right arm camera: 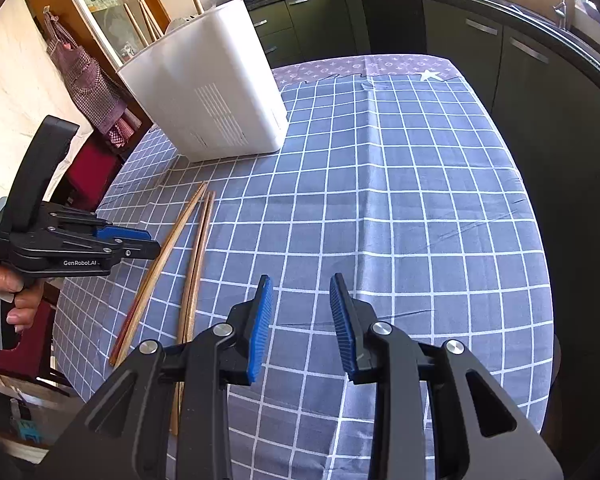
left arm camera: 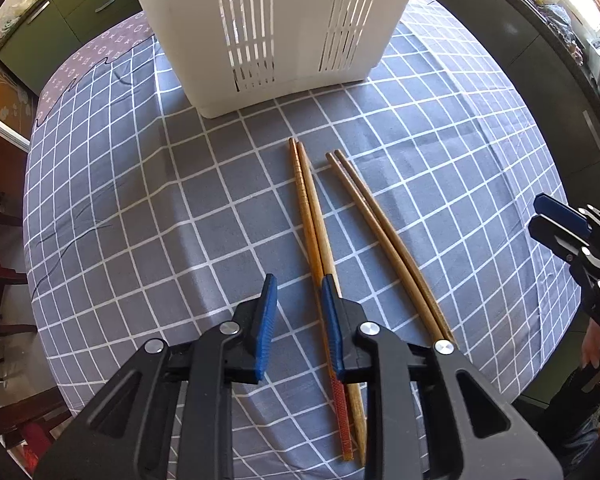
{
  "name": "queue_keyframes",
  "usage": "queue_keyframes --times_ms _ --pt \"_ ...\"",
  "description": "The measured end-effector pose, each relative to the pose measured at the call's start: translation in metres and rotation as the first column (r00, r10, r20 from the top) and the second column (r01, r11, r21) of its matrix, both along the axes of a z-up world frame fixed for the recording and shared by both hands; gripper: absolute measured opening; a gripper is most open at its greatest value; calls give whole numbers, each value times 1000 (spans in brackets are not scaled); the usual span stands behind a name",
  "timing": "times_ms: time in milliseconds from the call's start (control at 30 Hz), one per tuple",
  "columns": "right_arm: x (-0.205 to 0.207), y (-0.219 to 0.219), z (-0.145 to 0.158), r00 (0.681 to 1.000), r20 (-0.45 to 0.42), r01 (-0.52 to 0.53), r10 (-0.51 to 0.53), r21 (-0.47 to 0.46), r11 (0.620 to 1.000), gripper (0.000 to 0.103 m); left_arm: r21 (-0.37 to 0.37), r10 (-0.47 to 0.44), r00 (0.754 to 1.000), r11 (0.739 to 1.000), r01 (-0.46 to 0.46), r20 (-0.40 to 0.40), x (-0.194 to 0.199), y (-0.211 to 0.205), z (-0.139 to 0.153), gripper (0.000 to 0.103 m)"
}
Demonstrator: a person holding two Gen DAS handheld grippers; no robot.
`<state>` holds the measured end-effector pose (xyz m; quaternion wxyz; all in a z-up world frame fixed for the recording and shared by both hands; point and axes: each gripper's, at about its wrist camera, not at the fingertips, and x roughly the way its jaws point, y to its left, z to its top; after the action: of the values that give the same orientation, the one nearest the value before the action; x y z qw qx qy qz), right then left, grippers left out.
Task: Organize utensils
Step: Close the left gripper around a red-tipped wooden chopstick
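1. Left gripper [left arm camera: 298, 312] – jaws spread, holding nothing, hovering low over the cloth [left arm camera: 140, 200]; its right pad sits over the nearer chopstick pair [left arm camera: 310, 216].
2. Right gripper [right arm camera: 300, 312] – jaws spread too, empty, above bare checked cloth, well right of the chopsticks.
3. Second pair [left arm camera: 374, 224] lies just beside the first; both flat on the cloth.
4. White holder [left arm camera: 276, 28] stands upright beyond the chopstick tips, apart from them.
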<state>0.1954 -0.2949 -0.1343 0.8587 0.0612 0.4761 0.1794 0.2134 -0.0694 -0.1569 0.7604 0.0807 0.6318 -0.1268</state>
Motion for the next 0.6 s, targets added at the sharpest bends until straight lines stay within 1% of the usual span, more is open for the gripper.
queue_keyframes --times_ms 100,267,367,467,500,600 --pt "0 0 -1 1000 -9 -4 4 10 1000 30 2 6 1000 1000 -6 -22 5 -4 -5 22" --pt "1 -2 -3 1000 -18 -7 8 19 1000 30 22 -1 999 1000 2 -34 12 -15 -9 22" --pt "1 -2 -2 1000 -17 -6 6 24 1000 34 33 4 999 999 -2 -50 21 -21 -9 22" --pt "0 -2 -2 1000 -18 -9 10 28 1000 34 52 9 998 999 -6 -69 32 -26 -9 22" --pt "0 -2 -2 1000 -19 -10 11 30 999 34 61 10 997 998 -6 -73 37 -28 -10 21" --pt "0 -3 -1 1000 -20 -10 10 34 999 34 73 17 996 997 -10 -82 47 -29 -8 12"
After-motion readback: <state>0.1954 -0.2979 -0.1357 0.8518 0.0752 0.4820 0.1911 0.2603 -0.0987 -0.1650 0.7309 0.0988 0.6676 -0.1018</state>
